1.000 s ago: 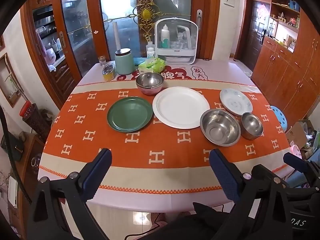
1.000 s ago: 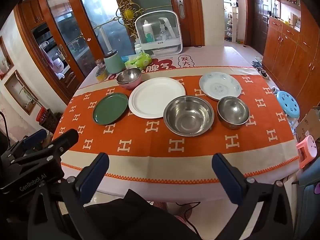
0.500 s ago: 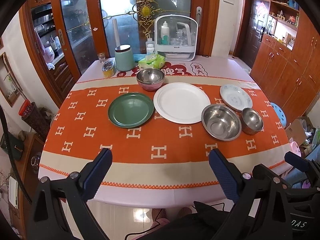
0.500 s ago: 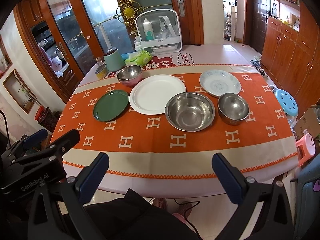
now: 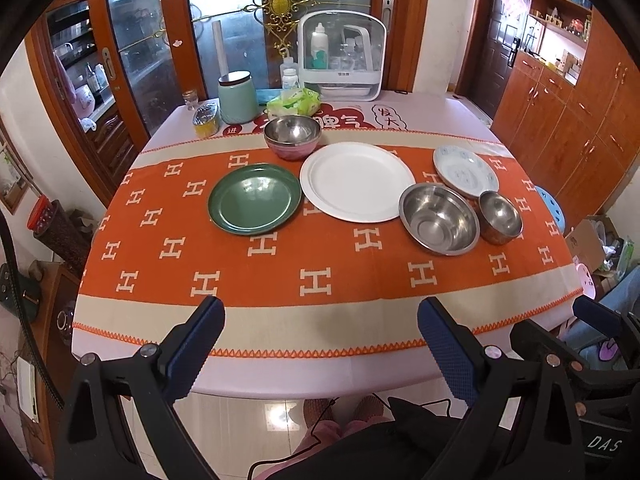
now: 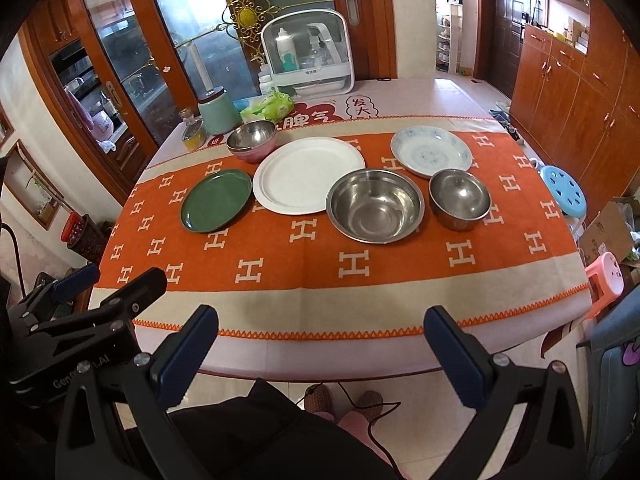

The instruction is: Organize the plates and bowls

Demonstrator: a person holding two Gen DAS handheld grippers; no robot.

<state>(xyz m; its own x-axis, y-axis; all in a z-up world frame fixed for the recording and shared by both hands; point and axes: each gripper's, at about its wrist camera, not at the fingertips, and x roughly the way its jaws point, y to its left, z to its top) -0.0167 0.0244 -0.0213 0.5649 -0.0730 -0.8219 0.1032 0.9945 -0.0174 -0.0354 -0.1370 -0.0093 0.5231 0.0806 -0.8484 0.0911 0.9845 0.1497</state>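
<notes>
On the orange cloth lie a green plate [image 5: 255, 199] [image 6: 216, 200], a large white plate [image 5: 357, 181] [image 6: 309, 174], a blue-patterned plate [image 5: 465, 171] [image 6: 431, 152], a large steel bowl [image 5: 438, 218] [image 6: 375, 205], a small steel bowl [image 5: 500, 217] [image 6: 460, 199] and a pink-sided steel bowl [image 5: 292, 137] [image 6: 252, 139]. My left gripper [image 5: 320, 324] and right gripper [image 6: 320, 332] are both open and empty, held off the table's near edge. The left gripper also shows at the left of the right wrist view.
At the table's far end stand a white organiser box [image 5: 342, 59], a mint canister [image 5: 237, 97], a green wipes pack [image 5: 294, 101] and a small yellow jar [image 5: 205, 121]. Blue [image 6: 563, 192] and pink [image 6: 605, 278] stools stand right of the table. Wooden cabinets line the right wall.
Both grippers have drawn back from the table, so the table looks farther away and more floor shows below. The dishes have not moved.
</notes>
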